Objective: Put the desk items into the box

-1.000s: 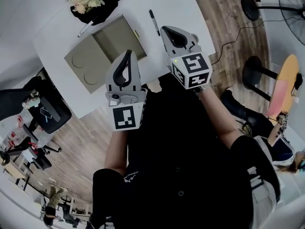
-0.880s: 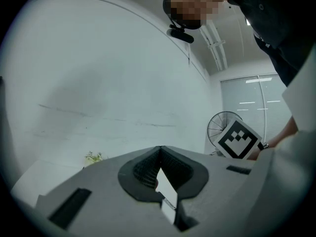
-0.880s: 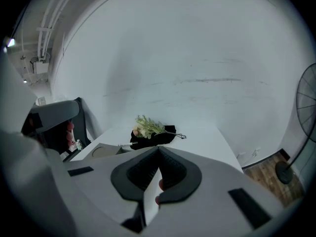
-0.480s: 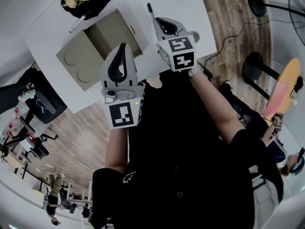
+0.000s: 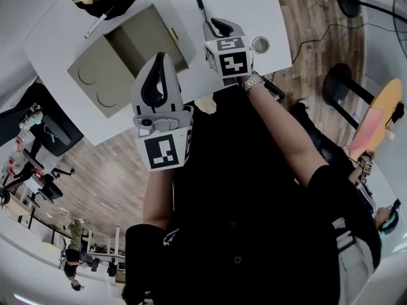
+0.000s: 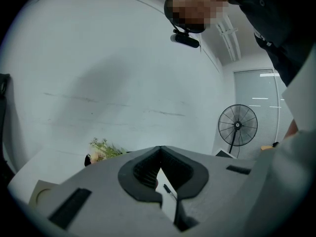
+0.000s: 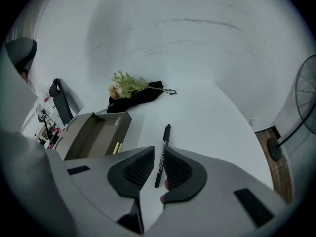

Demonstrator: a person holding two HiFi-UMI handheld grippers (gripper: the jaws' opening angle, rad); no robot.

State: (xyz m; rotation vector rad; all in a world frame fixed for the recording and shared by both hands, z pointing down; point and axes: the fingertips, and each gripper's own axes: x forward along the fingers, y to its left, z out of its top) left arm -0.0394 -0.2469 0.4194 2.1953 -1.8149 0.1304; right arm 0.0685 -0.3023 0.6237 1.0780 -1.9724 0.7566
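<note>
Left claw (image 6: 159, 149) up near the body, tips together, nothing in it; right claw (image 7: 158, 148) a little apart, empty, aimed along black pen (image 7: 163, 153) lying flat on white table (image 7: 212, 122), not yet gripped; step in hand probably the reach for the pen; next calls for lowering, straddling the barrel, closing, then carrying it to the open box (image 7: 92, 132) near its left; yellow pad (image 7: 117, 147) inside; print on pen barrel too small to read; flowers (image 7: 128, 85) at far edge.
</note>
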